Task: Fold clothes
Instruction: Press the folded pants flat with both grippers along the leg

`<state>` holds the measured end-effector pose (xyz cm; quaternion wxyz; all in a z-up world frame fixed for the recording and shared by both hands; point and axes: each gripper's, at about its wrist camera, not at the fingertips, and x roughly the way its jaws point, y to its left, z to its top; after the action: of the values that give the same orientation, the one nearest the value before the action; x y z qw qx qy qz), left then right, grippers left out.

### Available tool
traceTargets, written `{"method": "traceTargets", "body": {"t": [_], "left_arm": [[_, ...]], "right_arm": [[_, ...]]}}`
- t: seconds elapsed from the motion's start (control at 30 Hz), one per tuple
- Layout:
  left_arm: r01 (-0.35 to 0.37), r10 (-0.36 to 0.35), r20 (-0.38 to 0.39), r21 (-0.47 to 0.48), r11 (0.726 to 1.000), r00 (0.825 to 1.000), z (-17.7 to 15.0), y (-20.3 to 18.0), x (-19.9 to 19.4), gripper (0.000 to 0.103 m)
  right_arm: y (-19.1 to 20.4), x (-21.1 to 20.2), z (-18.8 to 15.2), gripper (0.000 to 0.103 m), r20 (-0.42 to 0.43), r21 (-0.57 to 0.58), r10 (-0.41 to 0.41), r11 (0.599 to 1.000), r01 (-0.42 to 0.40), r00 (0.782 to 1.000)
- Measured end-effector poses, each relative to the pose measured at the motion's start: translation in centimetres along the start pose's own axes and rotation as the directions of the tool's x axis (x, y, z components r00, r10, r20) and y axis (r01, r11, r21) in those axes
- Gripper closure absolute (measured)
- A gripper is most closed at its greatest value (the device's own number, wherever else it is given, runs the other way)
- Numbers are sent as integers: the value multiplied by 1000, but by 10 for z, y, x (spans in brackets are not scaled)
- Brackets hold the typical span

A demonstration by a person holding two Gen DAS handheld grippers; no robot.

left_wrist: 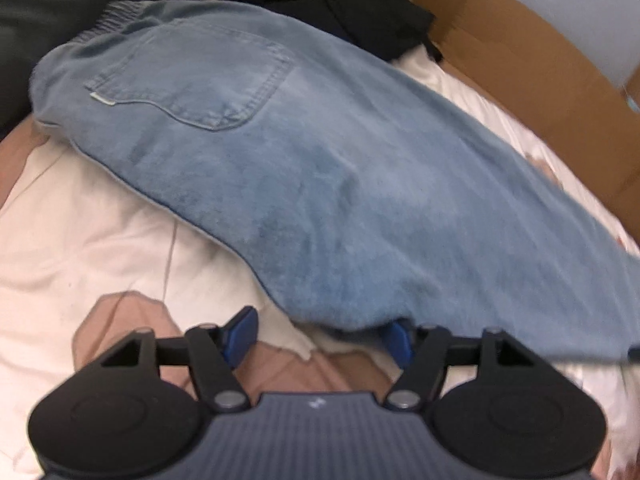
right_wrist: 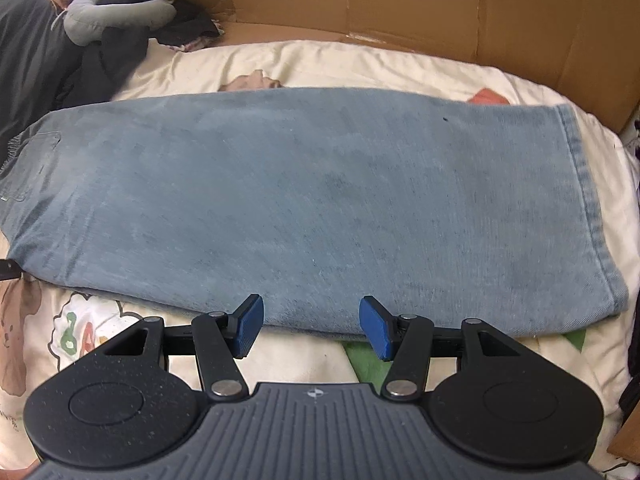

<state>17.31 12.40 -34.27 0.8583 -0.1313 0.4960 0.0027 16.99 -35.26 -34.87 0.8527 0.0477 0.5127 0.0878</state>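
A pair of light blue jeans (left_wrist: 280, 160) lies folded lengthwise on the bed, its back pocket (left_wrist: 192, 80) facing up at the left end. My left gripper (left_wrist: 320, 336) stands open at the near edge of the jeans. The denim edge drapes over its right pad, and nothing is pinched between the pads. In the right wrist view the jeans (right_wrist: 300, 192) stretch across the bed, with the leg hem (right_wrist: 580, 200) at the right. My right gripper (right_wrist: 312, 328) is open at the near long edge, and the denim edge lies between its blue pads without being pressed.
A printed cream bed sheet (right_wrist: 360, 64) covers the bed. A cardboard wall (right_wrist: 400, 0) runs along the far and right sides. Dark clothes (left_wrist: 340, 4) are piled beyond the waistband. A grey stuffed shape (right_wrist: 116, 8) rests on dark garments at the far left.
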Motion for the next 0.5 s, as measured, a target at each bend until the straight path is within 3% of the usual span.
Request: {"method": "traceTargets", "body": {"t": [0.23, 0.33, 0.43, 0.5], "left_arm": [[-15, 25, 112, -88, 996, 993, 7, 0, -10, 34], [5, 27, 145, -217, 976, 989, 13, 13, -13, 34], [-17, 53, 144, -240, 971, 988, 15, 17, -10, 33], [-5, 32, 107, -249, 968, 994, 12, 19, -2, 34]], "right_arm": [[-5, 3, -6, 43, 4, 29, 3, 1000, -3, 1000], [-8, 3, -7, 43, 13, 44, 1, 999, -2, 1000], [-13, 5, -6, 43, 25, 63, -4, 998, 3, 1000], [-17, 8, -5, 43, 26, 75, -7, 997, 5, 1000]]}}
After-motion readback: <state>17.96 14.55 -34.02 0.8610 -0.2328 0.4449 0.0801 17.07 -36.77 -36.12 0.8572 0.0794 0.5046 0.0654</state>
